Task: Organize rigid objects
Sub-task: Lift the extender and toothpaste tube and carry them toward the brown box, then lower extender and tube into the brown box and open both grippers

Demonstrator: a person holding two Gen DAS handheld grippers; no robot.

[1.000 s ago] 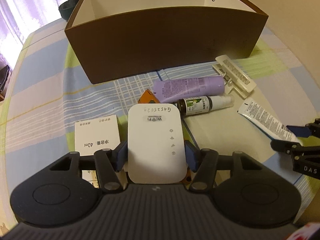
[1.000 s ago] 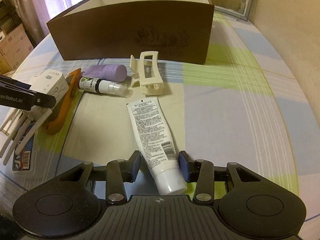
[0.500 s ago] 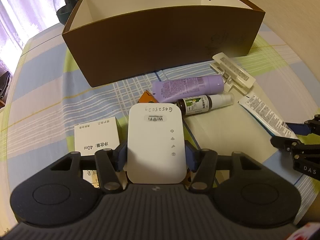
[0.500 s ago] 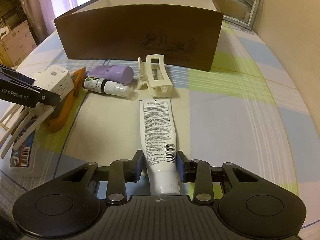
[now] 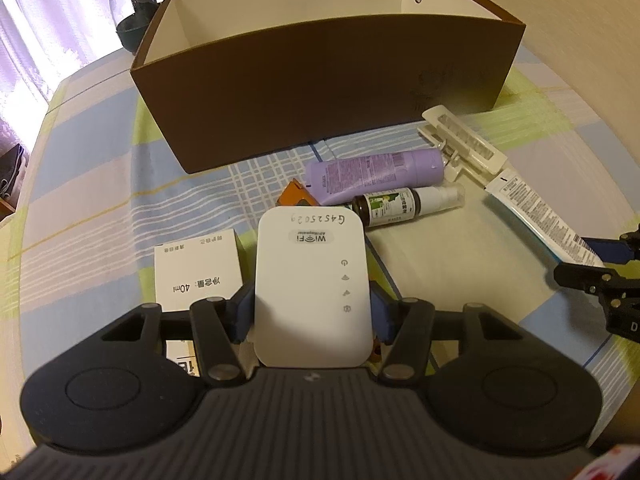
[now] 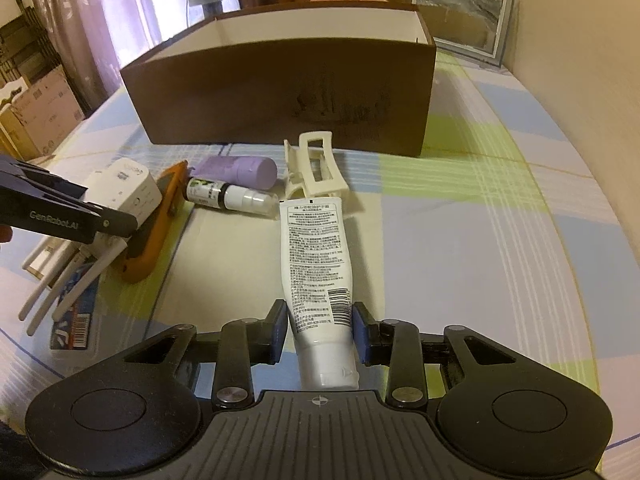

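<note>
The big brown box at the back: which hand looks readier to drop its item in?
Probably the left. The left gripper already clamps the white WiFi plug-in unit facing the brown cardboard box; the right gripper holds the white squeeze tube near its cap.

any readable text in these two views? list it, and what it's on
"WiFi": white repeater, printed upside down in the left wrist view.
"G452502g": handwritten near its far edge; last character uncertain.
"40ml": white carton, beside Chinese print too small to read.
"GenRobot.AI": left tongs, seen from the right wrist view.
"D": right tongs, cut off at the frame edge.
White tube, purple tube, spray bottle: print too small.
</note>
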